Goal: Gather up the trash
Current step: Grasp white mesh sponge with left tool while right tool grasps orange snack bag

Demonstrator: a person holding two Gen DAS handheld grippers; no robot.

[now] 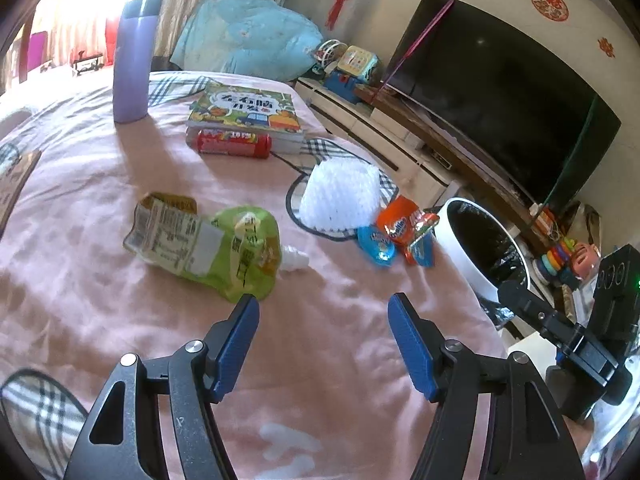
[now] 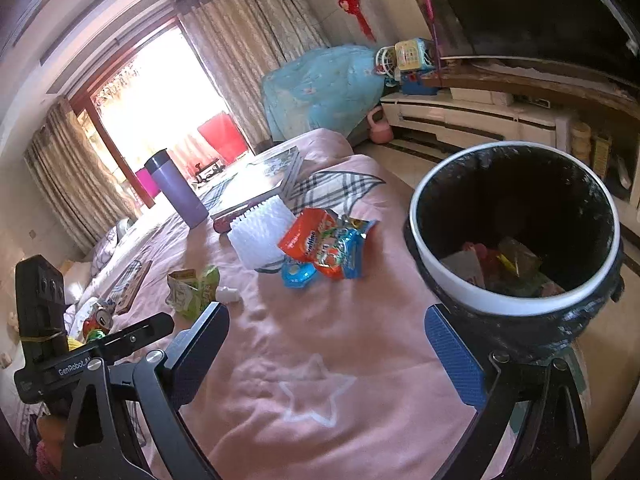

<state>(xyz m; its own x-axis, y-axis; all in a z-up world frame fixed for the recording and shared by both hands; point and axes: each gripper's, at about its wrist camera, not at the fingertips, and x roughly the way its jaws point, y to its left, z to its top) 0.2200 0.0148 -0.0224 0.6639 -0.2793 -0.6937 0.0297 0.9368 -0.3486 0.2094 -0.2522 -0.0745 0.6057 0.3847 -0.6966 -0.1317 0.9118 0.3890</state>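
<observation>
Your left gripper (image 1: pixel 323 305) is spread wide with nothing in it, just in front of the green pouch (image 1: pixel 236 248) on the pink bedspread (image 1: pixel 120 320). Your right gripper (image 2: pixel 326 320) is likewise spread and holds nothing, beside the white trash bin (image 2: pixel 452 280). The orange snack wrappers (image 2: pixel 320 244) lie near that bin, between it and the pouch.

The left gripper (image 1: pixel 323 312) is held with jaws spread wide, nothing gripped. The right gripper (image 2: pixel 326 326) is likewise spread and empty.
</observation>
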